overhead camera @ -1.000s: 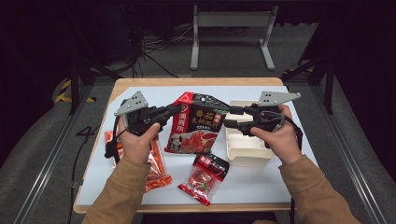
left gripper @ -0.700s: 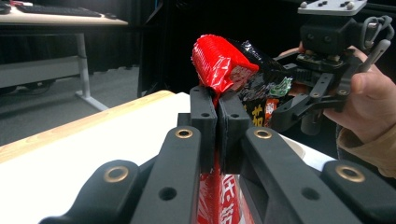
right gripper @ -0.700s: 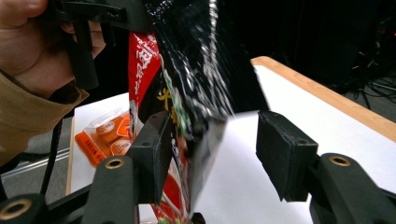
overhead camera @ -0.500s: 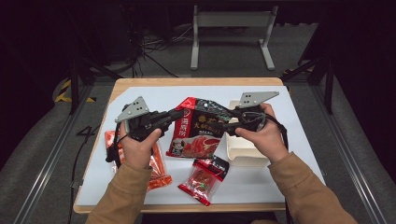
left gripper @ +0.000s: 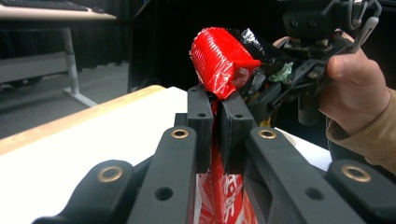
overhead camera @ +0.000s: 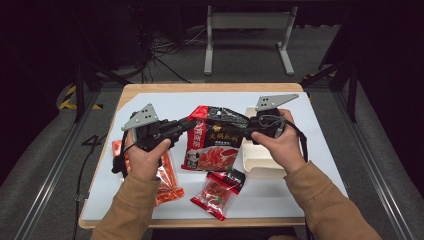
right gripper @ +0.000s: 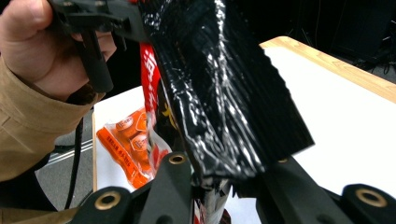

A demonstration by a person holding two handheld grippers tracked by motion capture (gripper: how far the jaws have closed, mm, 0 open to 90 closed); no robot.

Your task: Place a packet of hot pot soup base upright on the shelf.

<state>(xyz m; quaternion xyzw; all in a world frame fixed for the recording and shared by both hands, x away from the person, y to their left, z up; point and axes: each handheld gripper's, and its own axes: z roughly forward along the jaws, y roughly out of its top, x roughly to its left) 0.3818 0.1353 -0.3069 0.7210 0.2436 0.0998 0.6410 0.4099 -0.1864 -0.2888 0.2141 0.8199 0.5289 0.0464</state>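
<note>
Over the middle of the table (overhead camera: 150, 102), a red and black food pouch (overhead camera: 216, 140) hangs lifted, held at its top edge from both sides, pic of red food low on its front. Crinkled foil at top, red corner toward the left gripper (overhead camera: 187, 125), black corner toward the right gripper (overhead camera: 240, 131). Left jaws nearly closed, pinching the red edge, w/ a slight easing just now. Right jaws have just been closing & now clamp the black edge. Both hands grip from behind, forearms angled inward, grippers about level, tips facing each other. Orange snack pack (overhead camera: 167, 177) lies under the left wrist; small red packet (overhead camera: 217, 192) sits nearer the front edge; white box (overhead camera: 257, 160) rests under the right hand.
</note>
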